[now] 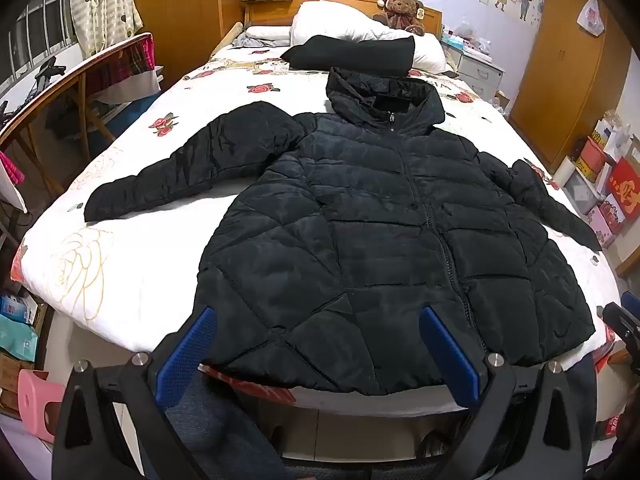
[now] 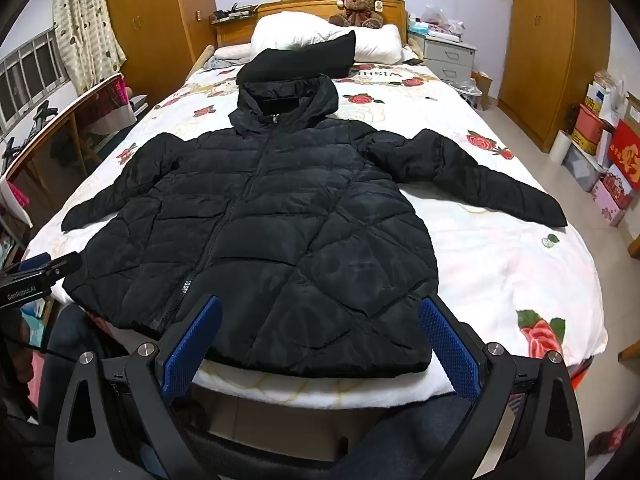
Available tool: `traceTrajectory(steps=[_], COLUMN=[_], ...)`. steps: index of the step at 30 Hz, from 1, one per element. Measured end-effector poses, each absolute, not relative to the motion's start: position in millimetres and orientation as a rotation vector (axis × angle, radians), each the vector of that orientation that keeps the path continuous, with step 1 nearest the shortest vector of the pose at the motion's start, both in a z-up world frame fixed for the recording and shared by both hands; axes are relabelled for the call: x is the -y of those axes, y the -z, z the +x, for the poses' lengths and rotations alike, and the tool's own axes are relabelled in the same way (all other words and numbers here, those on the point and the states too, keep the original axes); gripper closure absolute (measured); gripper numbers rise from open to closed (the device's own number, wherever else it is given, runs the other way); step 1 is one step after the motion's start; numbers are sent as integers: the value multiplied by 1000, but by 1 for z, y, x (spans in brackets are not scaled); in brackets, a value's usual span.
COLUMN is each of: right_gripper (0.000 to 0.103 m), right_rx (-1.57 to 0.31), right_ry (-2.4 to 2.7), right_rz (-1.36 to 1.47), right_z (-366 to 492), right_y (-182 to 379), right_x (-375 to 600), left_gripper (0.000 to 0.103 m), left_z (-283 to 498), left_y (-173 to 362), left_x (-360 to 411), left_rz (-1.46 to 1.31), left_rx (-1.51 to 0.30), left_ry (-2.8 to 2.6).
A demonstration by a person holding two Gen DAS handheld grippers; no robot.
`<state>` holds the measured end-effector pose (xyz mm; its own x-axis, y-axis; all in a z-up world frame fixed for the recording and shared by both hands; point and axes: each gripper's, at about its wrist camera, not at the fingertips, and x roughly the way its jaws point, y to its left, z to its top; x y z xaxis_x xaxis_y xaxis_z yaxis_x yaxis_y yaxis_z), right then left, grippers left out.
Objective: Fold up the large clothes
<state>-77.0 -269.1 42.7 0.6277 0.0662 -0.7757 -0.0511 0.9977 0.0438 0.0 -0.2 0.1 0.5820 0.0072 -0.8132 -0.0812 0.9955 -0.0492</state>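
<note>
A black quilted hooded jacket (image 1: 380,240) (image 2: 272,232) lies flat and zipped on the bed, front up, hood toward the headboard, both sleeves spread out to the sides. My left gripper (image 1: 318,320) hovers open above the jacket's hem near the foot of the bed, with nothing between its blue pads (image 1: 188,356). My right gripper (image 2: 320,312) is also open, above the hem on the jacket's right half, and holds nothing. In the right wrist view the left gripper's body (image 2: 40,276) shows at the left edge.
The bed has a white quilt with roses (image 1: 132,264) (image 2: 500,272). A folded black garment (image 1: 352,54) (image 2: 304,60), white pillows (image 2: 320,36) and a teddy bear (image 2: 360,8) lie at the head. A nightstand (image 2: 448,58) and boxes (image 2: 608,152) stand on the right, a wooden rail (image 1: 72,76) on the left.
</note>
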Motion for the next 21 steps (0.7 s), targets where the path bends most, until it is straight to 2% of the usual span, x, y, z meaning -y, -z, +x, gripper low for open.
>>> traceTrajectory(steps=[21], right_gripper=[4], right_rx=[-893], right_ry=[-65], right_rz=[15], right_z=[-76], right_y=[-42], right_x=[269], left_gripper=[0], left_z=[0], left_y=[-2], left_x=[5], left_rz=[-87], left_rx=[-948], left_ry=[-49])
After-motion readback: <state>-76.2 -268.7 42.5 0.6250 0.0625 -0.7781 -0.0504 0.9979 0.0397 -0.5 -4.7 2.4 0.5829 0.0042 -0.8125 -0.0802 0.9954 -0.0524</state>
